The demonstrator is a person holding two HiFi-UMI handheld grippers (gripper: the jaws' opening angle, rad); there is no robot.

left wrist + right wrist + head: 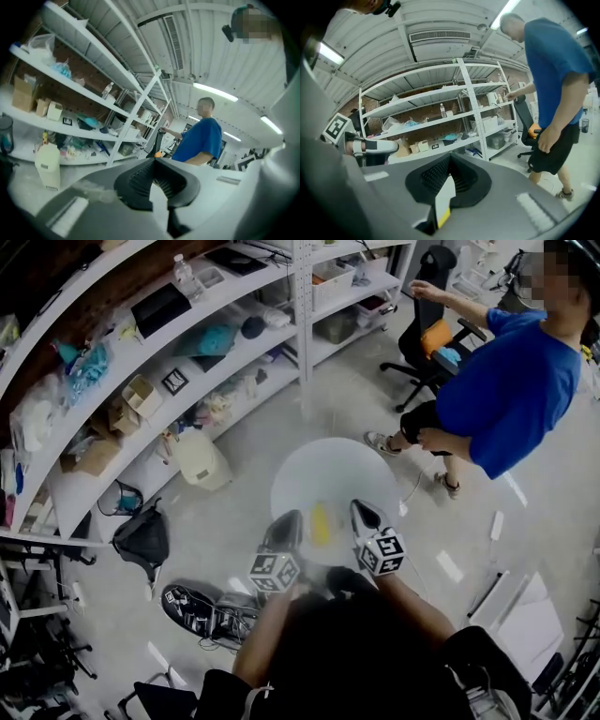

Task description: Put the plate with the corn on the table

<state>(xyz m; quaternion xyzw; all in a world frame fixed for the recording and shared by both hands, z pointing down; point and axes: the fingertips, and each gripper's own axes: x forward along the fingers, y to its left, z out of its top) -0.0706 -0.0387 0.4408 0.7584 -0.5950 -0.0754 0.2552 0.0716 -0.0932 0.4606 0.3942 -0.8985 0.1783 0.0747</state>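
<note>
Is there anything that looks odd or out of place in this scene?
Nothing looks spilled. The corn lies off-centre on the plate, near the rim clamped by the left tool and the right tool. A white jug stands on the floor.

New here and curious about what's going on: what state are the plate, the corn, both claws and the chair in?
Plate: held in the air above the floor, gripped at its near rim by both claws.
Corn: lying on the plate.
Left claw: shut on the plate.
Right claw: shut on the plate.
Chair: upright, nobody seated.
</note>
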